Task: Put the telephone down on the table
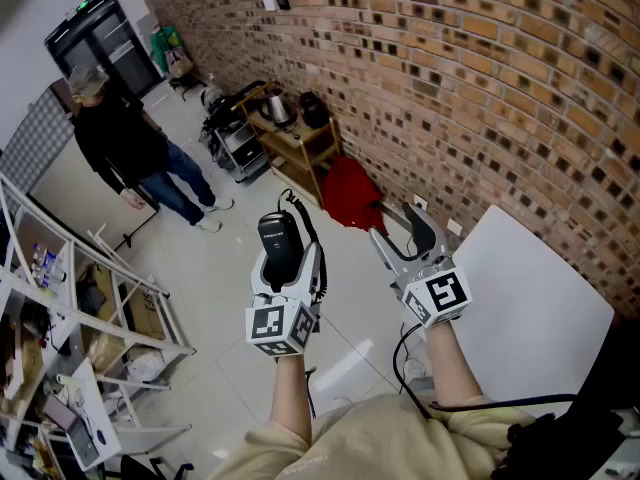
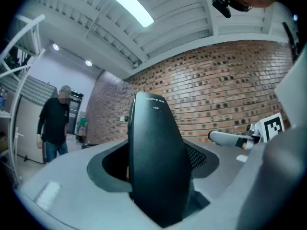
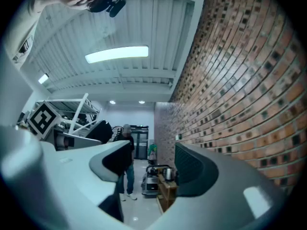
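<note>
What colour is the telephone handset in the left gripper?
Black, smooth and plain; the black plastic telephone handset shows best in the left gripper view.

- telephone [image 1: 280, 240]: black handset with a coiled black cord, standing upright, clamped between the jaws of the left gripper [image 1: 290, 263], up in the air.
- table [image 1: 540, 318]: white top, well apart on the telephone's right.

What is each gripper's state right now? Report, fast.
Left gripper: closed on the black telephone handset.
Right gripper: open, nothing between its jaws.
</note>
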Action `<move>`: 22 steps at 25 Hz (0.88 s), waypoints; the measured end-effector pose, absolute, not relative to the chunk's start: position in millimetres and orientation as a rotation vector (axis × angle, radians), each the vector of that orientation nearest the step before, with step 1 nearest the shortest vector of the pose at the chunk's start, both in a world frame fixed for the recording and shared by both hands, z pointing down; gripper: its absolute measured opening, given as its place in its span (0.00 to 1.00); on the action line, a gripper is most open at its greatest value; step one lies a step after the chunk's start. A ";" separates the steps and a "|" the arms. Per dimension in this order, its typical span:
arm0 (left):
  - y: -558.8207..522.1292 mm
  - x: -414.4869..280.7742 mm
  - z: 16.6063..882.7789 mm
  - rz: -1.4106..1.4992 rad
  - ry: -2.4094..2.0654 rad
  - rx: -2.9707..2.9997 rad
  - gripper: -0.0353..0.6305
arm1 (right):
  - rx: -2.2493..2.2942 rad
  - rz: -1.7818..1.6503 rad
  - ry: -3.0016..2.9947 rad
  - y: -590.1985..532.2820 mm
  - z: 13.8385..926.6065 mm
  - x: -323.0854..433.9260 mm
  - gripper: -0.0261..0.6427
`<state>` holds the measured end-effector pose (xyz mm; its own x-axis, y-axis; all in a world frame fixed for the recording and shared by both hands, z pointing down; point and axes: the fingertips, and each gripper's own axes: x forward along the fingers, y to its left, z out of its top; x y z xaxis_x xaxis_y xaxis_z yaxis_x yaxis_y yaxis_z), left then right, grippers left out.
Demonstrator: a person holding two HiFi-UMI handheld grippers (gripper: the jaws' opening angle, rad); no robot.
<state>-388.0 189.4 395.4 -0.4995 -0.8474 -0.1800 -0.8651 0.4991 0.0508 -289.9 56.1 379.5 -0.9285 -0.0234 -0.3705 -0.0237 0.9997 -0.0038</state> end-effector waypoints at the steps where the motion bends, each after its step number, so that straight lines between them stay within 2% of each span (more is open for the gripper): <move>1: 163.3 -382.8 398.2 0.213 2.595 -1.535 0.53 | -0.070 0.006 2.766 31.6 380.0 -280.2 0.46; 7: 5.9 -341.9 416.1 0.298 2.527 -1.766 0.53 | -0.308 0.043 2.748 -110.7 373.5 -203.7 0.46; 14: -151.9 -235.2 451.3 0.306 2.346 -1.971 0.53 | -0.514 0.146 2.697 -240.8 396.7 -84.2 0.45; 22: -252.3 -166.6 492.3 0.210 2.224 -2.238 0.53 | -0.756 0.123 2.679 -315.2 426.2 -18.7 0.45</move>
